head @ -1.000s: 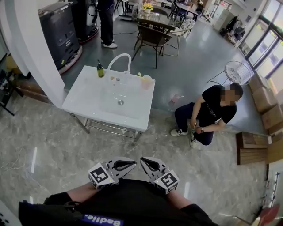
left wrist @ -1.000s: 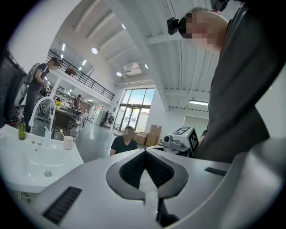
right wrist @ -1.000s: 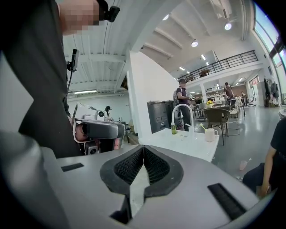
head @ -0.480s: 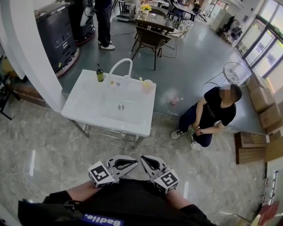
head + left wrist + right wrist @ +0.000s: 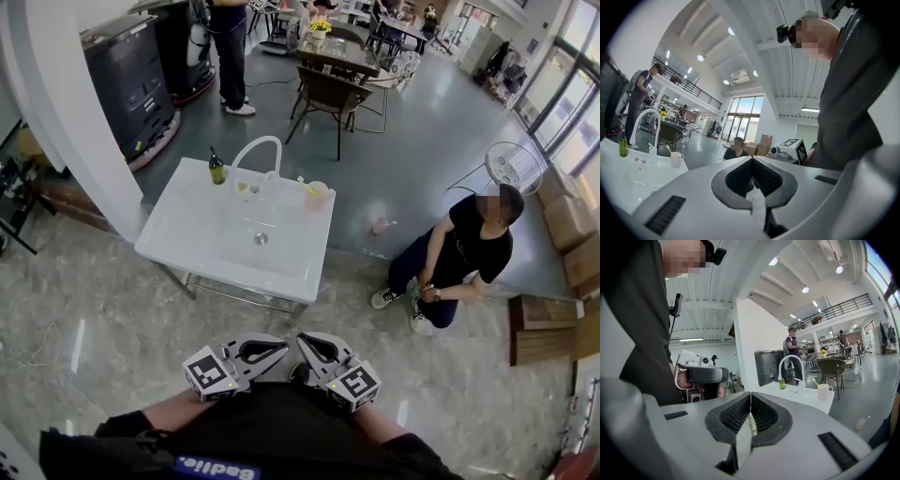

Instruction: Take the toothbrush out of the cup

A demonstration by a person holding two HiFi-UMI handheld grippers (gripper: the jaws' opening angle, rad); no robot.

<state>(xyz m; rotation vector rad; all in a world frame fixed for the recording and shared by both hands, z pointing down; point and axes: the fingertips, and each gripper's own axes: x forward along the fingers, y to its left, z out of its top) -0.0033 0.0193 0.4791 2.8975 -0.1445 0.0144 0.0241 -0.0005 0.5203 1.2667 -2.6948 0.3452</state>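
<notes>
Two hand-held grippers sit close against the person's dark shirt, tips nearly meeting. The left gripper (image 5: 752,159) has its ribbed black pads pressed together with nothing between them, and the right gripper (image 5: 750,393) is closed and empty too. The slim yellow-green toothbrush (image 5: 814,381) leans in a small pale cup (image 5: 824,391) on the far edge of a white washstand (image 5: 234,234). It is well ahead of both pairs of jaws and nowhere near reach. The brush is probably light, stiff and smooth, so it could slip or twist. The best hold looks like the stretch standing above the cup's rim, pinched across its width. The cup seems light enough to tip.
</notes>
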